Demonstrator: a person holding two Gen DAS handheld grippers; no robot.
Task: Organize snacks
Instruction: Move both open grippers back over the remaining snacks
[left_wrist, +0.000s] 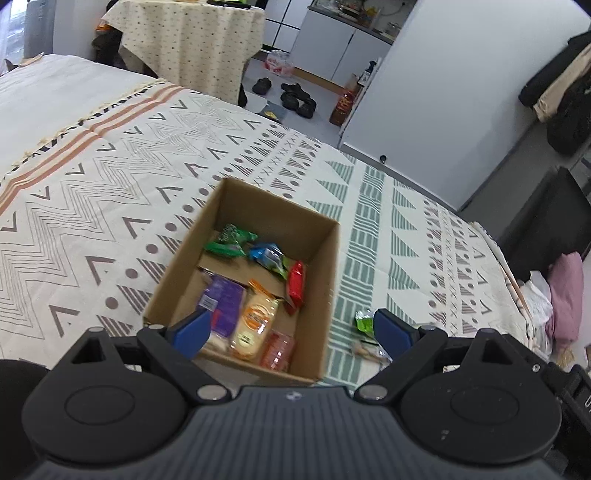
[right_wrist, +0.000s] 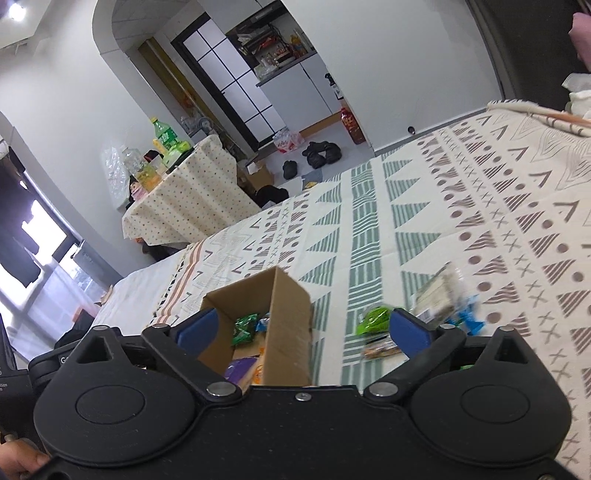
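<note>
An open cardboard box stands on a patterned bedspread and holds several snack packs: green, blue, red, purple and an orange-labelled pack. My left gripper is open and empty above the box's near end. Loose snacks lie on the cloth right of the box: a green pack and a brown pack. In the right wrist view the box is low centre. My right gripper is open and empty above it. A blurred clear pack and a blue pack lie further right.
The patterned bedspread covers a wide bed. A small table with a dotted cloth carries bottles beyond the bed. Shoes lie on the floor. A white wall and a dark cabinet stand at the right.
</note>
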